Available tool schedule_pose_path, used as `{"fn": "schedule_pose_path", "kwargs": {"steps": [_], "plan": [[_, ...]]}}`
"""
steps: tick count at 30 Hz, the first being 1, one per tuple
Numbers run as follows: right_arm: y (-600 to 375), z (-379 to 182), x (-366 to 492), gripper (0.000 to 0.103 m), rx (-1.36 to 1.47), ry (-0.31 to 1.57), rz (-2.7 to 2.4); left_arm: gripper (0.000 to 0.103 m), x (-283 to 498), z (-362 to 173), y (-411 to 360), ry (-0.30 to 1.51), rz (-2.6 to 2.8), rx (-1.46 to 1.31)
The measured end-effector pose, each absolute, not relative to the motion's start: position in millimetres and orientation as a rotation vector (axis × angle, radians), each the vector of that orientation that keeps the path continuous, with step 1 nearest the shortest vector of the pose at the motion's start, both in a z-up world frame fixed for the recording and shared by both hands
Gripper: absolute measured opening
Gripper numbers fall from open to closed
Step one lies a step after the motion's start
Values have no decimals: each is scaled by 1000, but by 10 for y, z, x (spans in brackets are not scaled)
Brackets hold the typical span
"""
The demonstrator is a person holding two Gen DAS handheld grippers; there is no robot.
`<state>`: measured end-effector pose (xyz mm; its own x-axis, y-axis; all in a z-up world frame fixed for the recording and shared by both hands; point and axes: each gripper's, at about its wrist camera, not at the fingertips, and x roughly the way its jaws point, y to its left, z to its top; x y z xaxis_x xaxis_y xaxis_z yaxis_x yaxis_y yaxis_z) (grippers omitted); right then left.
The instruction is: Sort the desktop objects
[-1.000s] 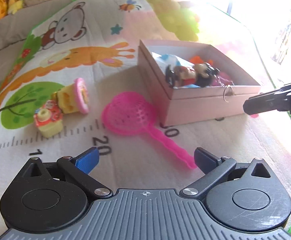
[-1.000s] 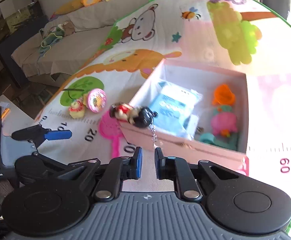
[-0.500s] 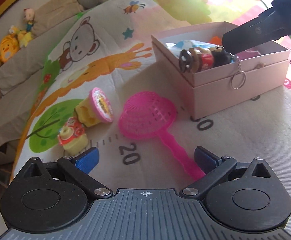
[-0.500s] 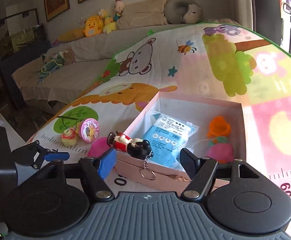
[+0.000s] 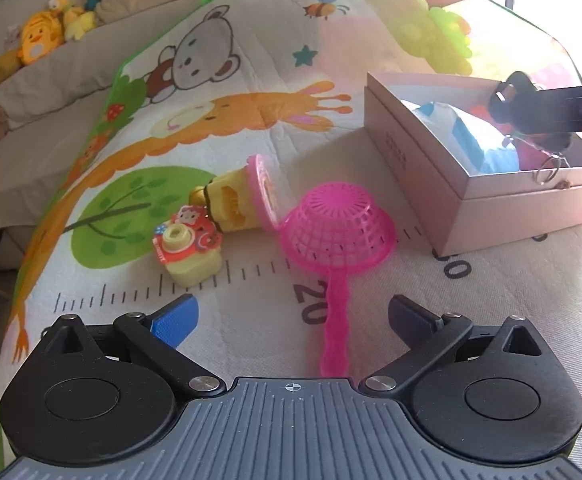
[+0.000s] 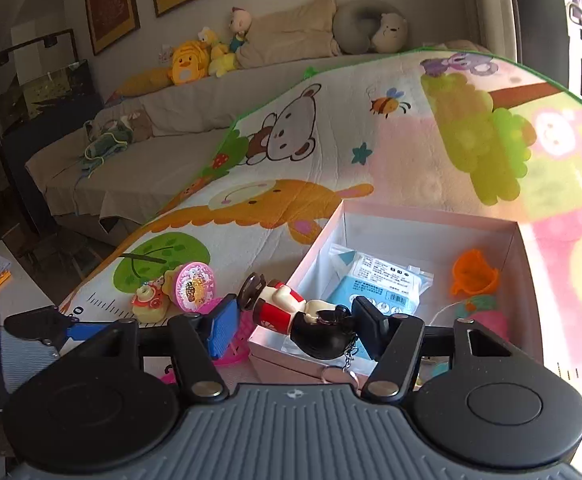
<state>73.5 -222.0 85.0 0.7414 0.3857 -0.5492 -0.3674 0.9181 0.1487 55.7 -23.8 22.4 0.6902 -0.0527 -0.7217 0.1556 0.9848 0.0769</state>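
A pink box (image 6: 521, 264) sits on the play mat, holding a blue packet (image 6: 387, 276) and an orange toy (image 6: 473, 274). A doll keychain (image 6: 291, 314) lies across the box's near rim, between the fingers of my right gripper (image 6: 297, 324), which is open around it; whether the pads touch it is unclear. My left gripper (image 5: 291, 316) is open and empty, just behind a pink strainer (image 5: 337, 236) whose handle points at it. A yellow toy with a pink disc (image 5: 243, 196) and a small yellow camera toy (image 5: 189, 246) lie left of the strainer. The box (image 5: 451, 184) shows at right in the left wrist view.
The mat covers a bed-like surface with a green edge (image 5: 103, 120) dropping off at left. A grey sofa with plush toys (image 6: 195, 60) stands behind. The right gripper's arm (image 5: 551, 108) reaches over the box in the left wrist view.
My right gripper opened from shut and came down around the doll keychain on the box rim. My left gripper swung so the strainer handle now points straight at it.
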Motion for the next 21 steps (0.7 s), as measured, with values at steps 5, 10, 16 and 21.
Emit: {"fn": "schedule_pose_path", "kwargs": {"steps": [5, 10, 16, 21], "plan": [[-2390, 887, 273, 62, -1, 637, 492, 103, 662, 190, -406, 795, -165, 144], [-2487, 468, 106, 62, -11, 768, 425, 103, 889, 151, -549, 760, -196, 155], [-2516, 202, -14, 67, -31, 802, 353, 99, 1071, 156, -611, 737, -166, 161], [-2472, 204, -105, 85, -77, 764, 342, 71, 976, 169, -552, 753, -175, 145]]}}
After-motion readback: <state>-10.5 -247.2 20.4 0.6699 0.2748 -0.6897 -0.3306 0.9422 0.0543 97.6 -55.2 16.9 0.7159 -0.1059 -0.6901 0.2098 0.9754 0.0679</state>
